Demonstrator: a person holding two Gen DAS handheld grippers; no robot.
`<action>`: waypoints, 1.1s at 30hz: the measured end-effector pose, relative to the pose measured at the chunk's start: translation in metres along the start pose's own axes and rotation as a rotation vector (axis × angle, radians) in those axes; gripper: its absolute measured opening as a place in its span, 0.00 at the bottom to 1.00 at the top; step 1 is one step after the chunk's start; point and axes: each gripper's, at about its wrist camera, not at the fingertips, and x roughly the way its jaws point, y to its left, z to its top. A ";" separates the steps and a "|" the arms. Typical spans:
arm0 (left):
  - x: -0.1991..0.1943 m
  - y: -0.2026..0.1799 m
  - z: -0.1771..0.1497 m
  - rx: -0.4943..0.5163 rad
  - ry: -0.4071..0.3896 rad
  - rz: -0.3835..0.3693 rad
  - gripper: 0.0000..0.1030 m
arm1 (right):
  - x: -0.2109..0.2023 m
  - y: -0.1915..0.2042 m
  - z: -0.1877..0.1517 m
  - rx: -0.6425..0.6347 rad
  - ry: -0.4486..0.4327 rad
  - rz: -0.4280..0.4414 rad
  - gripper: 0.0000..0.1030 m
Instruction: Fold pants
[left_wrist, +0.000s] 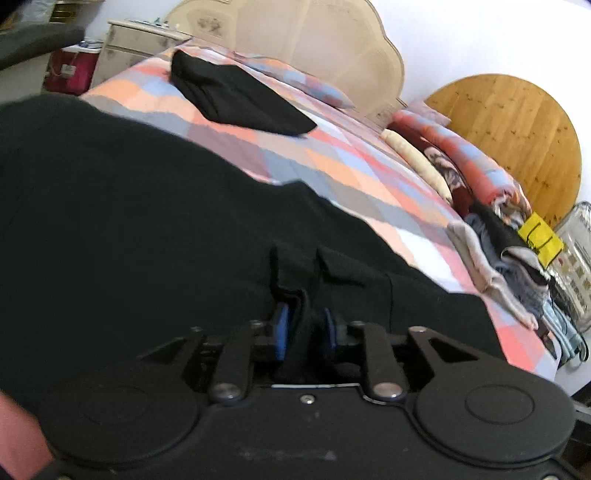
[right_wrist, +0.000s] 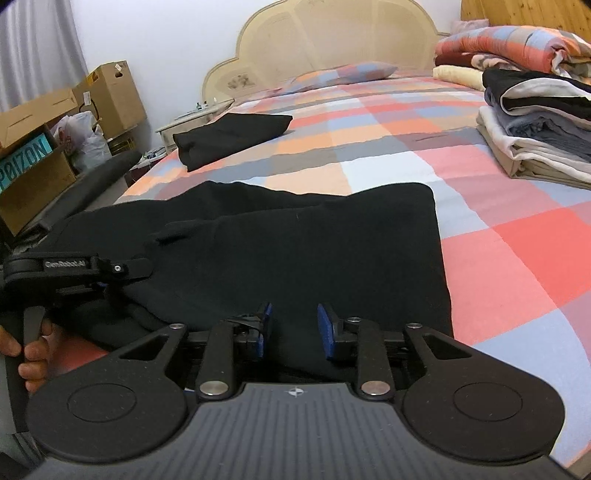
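Black pants (right_wrist: 295, 251) lie spread on the checked bedspread (right_wrist: 480, 206) at the near edge of the bed; they also fill the left wrist view (left_wrist: 129, 221). My left gripper (left_wrist: 306, 332) is shut on a fold of the pants' edge, black cloth pinched between its blue pads. It also shows at the left of the right wrist view (right_wrist: 110, 273), gripping the pants' left edge. My right gripper (right_wrist: 294, 328) is open and empty, its blue pads just above the near edge of the pants.
A folded black garment (right_wrist: 229, 136) lies farther up the bed. A stack of folded clothes (right_wrist: 535, 140) and a rolled quilt (right_wrist: 517, 40) sit at the right. Cardboard boxes (right_wrist: 44, 155) and a nightstand (right_wrist: 192, 122) stand left of the bed. The headboard (right_wrist: 325, 40) is at the far end.
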 end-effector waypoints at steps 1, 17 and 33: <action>-0.011 0.000 0.003 -0.003 -0.014 0.003 0.54 | -0.006 0.001 0.004 0.019 -0.006 0.022 0.49; -0.143 0.089 0.012 -0.152 -0.175 0.230 0.84 | -0.035 0.049 0.030 -0.048 -0.042 0.229 0.97; -0.094 0.151 0.023 -0.316 -0.204 0.126 0.82 | 0.015 0.098 0.016 -0.098 0.080 0.228 0.85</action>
